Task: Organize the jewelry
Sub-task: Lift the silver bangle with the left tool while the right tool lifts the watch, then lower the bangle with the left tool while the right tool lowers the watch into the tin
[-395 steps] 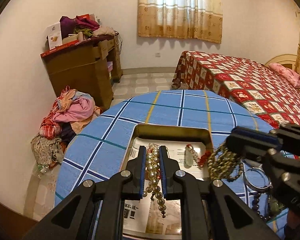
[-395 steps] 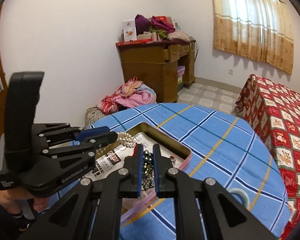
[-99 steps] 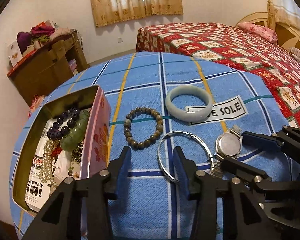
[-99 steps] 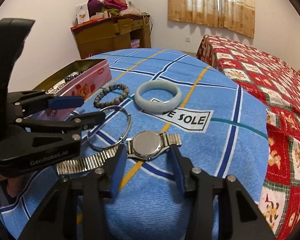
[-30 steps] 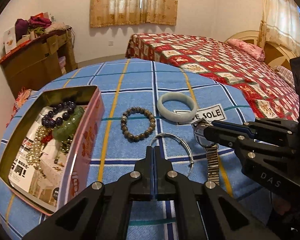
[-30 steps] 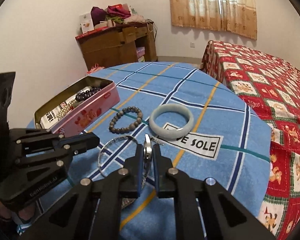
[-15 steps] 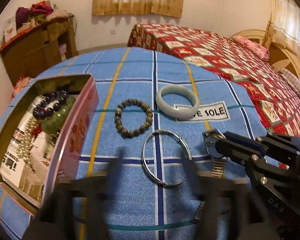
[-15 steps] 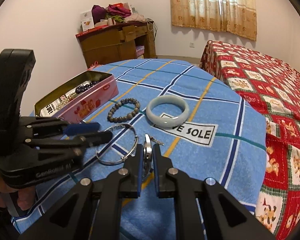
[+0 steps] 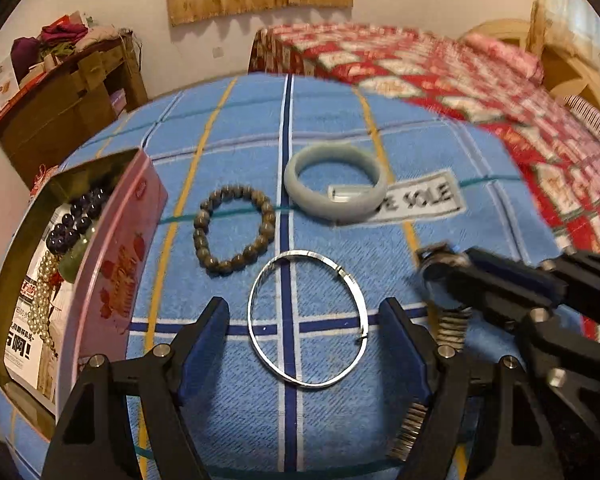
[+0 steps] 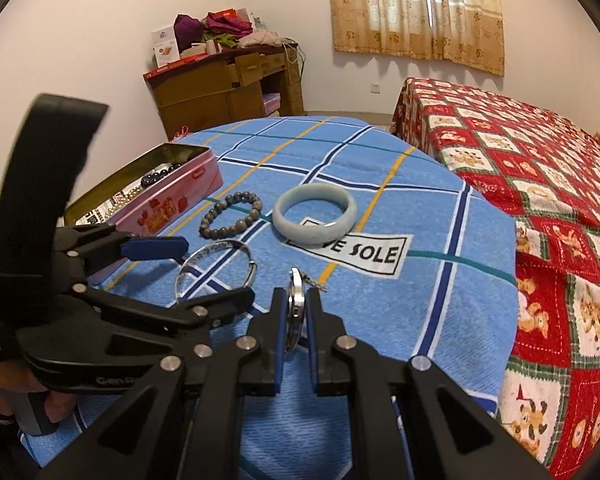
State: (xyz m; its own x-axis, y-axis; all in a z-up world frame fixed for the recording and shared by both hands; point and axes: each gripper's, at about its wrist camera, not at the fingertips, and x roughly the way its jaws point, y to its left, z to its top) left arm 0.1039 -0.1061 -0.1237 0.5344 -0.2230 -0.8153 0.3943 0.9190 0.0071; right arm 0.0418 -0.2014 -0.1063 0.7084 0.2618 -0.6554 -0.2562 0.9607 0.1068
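Observation:
A thin silver bangle (image 9: pixel 250 312) lies flat on the blue checked cloth. My left gripper (image 9: pixel 303 302) is open wide above it, one finger on each side, with neither pad touching it. My right gripper (image 10: pixel 296 294) is shut on a steel watch (image 10: pixel 295 308), holding its case on edge just above the cloth. In the left wrist view the watch's strap (image 9: pixel 448 328) hangs below the right gripper (image 9: pixel 456 268). Further back lie a brown bead bracelet (image 9: pixel 199 236) and a pale grey-green bangle (image 9: pixel 296 184). At the left, a pink tin (image 9: pixel 112 240) holds pearls and dark beads.
The round table drops off just past the "SOLE" label (image 10: pixel 364 254). A bed with a red patterned cover (image 10: pixel 540 200) stands close on the right. A wooden desk (image 10: pixel 220 92) piled with clothes stands against the far wall. A hand holds the left gripper's handle (image 10: pixel 40 200).
My left gripper's jaws went from shut to wide open, and it moved forward and down over the silver bangle. The right gripper has kept still with the watch.

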